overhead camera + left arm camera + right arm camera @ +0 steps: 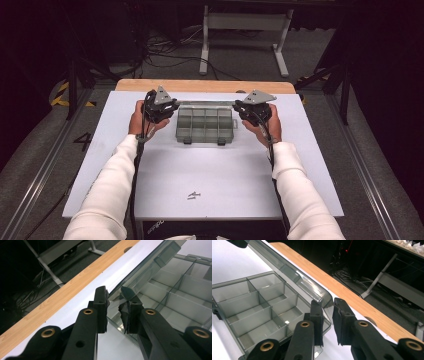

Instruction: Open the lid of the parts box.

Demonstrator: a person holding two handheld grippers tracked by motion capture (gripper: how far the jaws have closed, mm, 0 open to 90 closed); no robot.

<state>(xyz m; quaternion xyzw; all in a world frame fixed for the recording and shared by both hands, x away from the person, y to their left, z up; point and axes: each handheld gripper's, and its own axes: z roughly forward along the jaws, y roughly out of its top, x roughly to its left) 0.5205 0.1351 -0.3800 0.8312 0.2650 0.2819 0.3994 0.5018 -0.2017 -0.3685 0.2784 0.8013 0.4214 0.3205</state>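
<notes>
High view: I see a clear plastic organizer box (204, 125) lying in the far middle of the white table (210, 175), its long axis running left to right across my view. My left gripper (165, 111) sits at the box's left end and my right gripper (246, 111) at its right end, each equally near, one hand per corner. In the left gripper view, the jaws stand narrowly apart around the far left corner of the raised lid (147, 267); I cannot tell if the pads press it. In the right gripper view, the jaws likewise straddle the lid's far right corner, a slim gap showing. The lid tilts up over the empty compartments (259, 307), hinged along the far edge, so I judge closing means swinging it toward me.
</notes>
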